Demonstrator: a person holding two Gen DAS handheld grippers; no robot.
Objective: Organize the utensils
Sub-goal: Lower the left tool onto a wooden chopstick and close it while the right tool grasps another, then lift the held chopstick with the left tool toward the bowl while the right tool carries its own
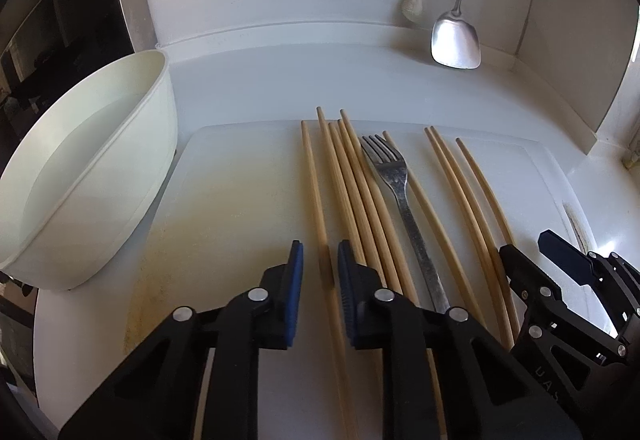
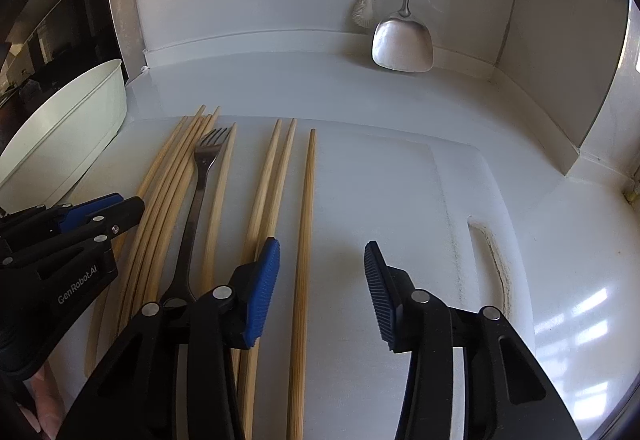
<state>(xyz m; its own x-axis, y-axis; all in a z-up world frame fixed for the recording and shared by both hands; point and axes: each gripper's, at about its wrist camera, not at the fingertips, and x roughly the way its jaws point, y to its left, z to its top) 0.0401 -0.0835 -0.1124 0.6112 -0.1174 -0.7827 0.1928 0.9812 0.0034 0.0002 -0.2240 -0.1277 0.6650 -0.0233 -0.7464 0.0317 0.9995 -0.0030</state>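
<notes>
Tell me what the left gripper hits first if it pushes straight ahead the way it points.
Probably the leftmost wooden chopstick: it lies lengthwise between the left gripper fingers on the white cutting board. Depth is unclear; it might pass above.

Both grippers are matte black linkages with silver round pivot pins. The left gripper (image 1: pixel 320 260) carries ribbed blue pads (image 1: pixel 295 280); the right gripper (image 2: pixel 320 268) matches it. White "GenRobot.AI" lettering (image 2: pixel 77 286) marks the left body at nine o'clock.
</notes>
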